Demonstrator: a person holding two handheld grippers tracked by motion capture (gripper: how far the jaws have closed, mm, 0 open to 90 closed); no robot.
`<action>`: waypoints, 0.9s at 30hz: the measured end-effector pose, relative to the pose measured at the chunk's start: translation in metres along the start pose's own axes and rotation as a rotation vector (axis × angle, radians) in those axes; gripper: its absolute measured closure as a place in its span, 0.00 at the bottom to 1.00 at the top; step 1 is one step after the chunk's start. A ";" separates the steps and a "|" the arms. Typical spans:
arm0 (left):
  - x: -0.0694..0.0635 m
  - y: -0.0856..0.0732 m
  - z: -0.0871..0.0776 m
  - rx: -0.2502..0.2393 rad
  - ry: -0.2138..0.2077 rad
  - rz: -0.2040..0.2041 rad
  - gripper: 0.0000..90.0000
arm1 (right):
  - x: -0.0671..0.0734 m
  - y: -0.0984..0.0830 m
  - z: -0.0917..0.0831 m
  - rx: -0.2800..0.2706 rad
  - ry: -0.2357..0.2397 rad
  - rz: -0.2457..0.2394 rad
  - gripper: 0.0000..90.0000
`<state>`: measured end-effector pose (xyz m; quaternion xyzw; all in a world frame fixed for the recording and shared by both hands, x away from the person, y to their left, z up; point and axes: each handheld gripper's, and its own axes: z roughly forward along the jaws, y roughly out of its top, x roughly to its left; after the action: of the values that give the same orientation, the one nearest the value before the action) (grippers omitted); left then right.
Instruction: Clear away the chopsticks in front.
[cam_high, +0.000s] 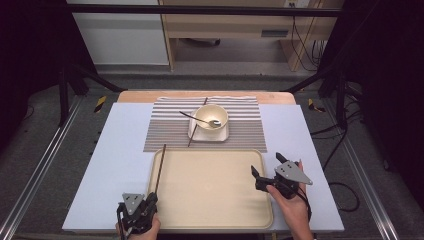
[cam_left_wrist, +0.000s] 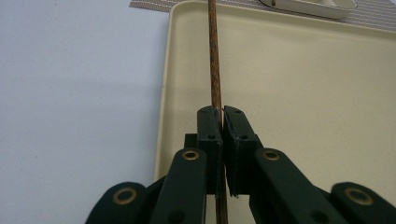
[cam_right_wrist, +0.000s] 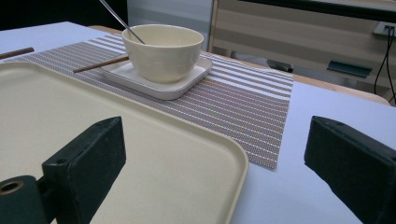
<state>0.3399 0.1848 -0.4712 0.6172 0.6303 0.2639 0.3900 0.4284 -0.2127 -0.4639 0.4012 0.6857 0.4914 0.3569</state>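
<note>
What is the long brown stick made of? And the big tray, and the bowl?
The chopstick looks like wood: brown, matt, with a speckled grain. The tray seems to be plastic: plain cream, smooth, dull sheen, rounded rim. The bowl could be ceramic or melamine: cream and faintly glossy, and the look alone can't settle which.

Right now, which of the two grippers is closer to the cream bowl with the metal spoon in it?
Right. The right gripper hangs open over the tray's right edge, below and right of the cream bowl. The left gripper sits at the table's near edge, clamping a brown chopstick.
</note>
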 end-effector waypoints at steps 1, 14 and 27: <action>0.000 0.000 0.000 0.000 0.001 0.000 0.95 | 0.000 0.000 0.000 0.000 0.000 -0.001 0.06; -0.001 -0.004 0.000 0.009 -0.009 -0.009 0.95 | 0.000 0.000 0.000 0.008 0.004 -0.001 0.06; 0.001 -0.009 0.001 0.023 -0.004 -0.021 0.95 | 0.001 0.000 0.001 0.010 0.008 -0.010 0.06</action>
<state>0.3357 0.1847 -0.4793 0.6155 0.6392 0.2512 0.3867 0.4289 -0.2112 -0.4647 0.3976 0.6917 0.4878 0.3543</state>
